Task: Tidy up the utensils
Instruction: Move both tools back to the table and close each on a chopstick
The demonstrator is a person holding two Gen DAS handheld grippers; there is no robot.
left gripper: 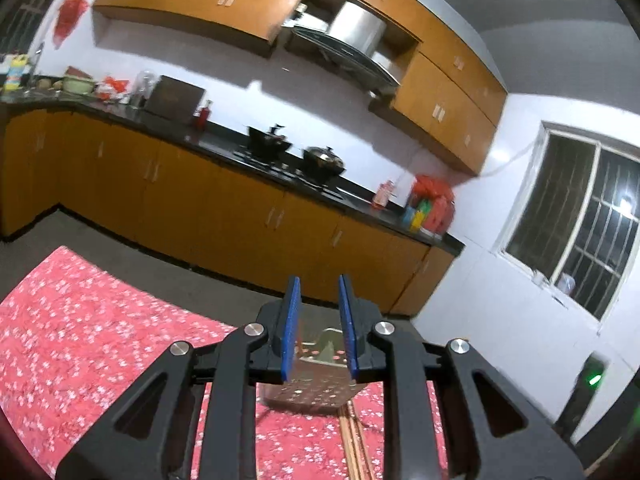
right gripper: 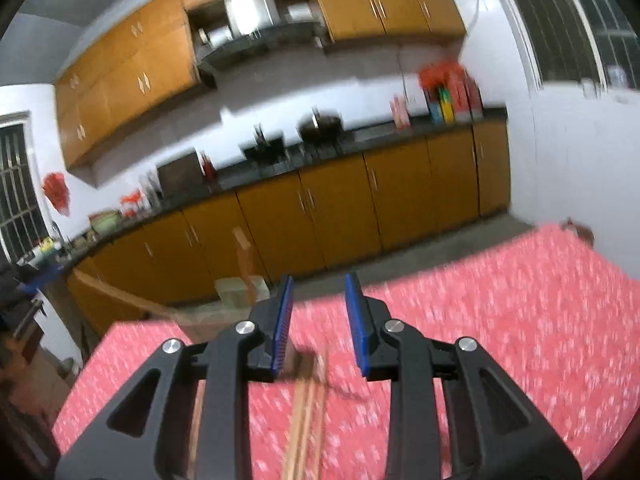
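Both grippers, left gripper (left gripper: 319, 328) and right gripper (right gripper: 320, 326), had jaws open, empty. Chopsticks (right gripper: 306, 408) lay below right; metal holder (left gripper: 312, 388) near left. Best: centre on the chopsticks, then close.

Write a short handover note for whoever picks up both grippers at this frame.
Left gripper: open, holding nothing, over the perforated metal utensil holder on the red floral tablecloth.
Right gripper: open, empty, above the wooden chopsticks lying on the cloth.
Done: nothing visibly placed in the holder.
Left: grasp the chopsticks, probably move them into the holder.
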